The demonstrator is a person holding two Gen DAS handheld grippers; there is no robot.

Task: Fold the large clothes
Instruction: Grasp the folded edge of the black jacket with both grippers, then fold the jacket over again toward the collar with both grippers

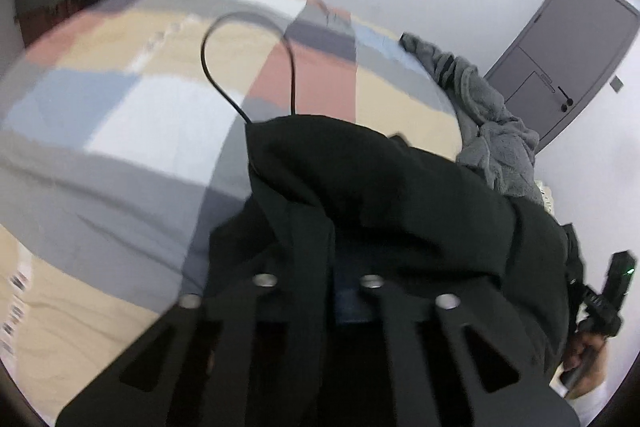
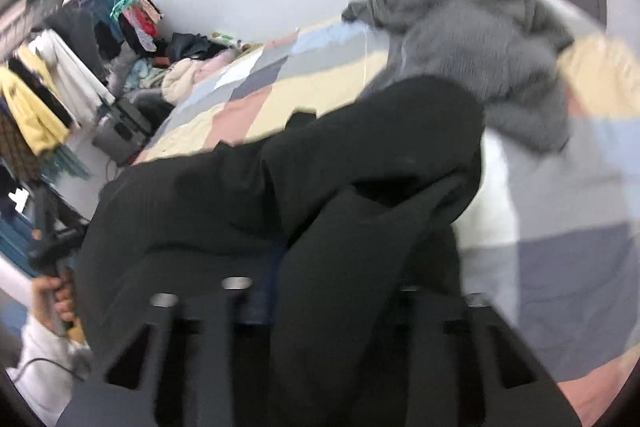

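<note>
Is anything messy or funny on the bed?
Yes. A grey fuzzy garment lies crumpled in a heap at the edge of the patchwork bedcover, not folded. A thin black cord loops up from the black garment that both grippers are holding.

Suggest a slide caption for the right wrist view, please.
Right claw shut on black garment above patchwork bed, grey fleece beyond.

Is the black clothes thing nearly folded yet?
Not yet. Nothing looks folded so far. Right now the left claw and right claw are both shut on the black garment, bunched over the patchwork bed cover. Its folding remains, and the grey fleecy garment still lies crumpled.
</note>
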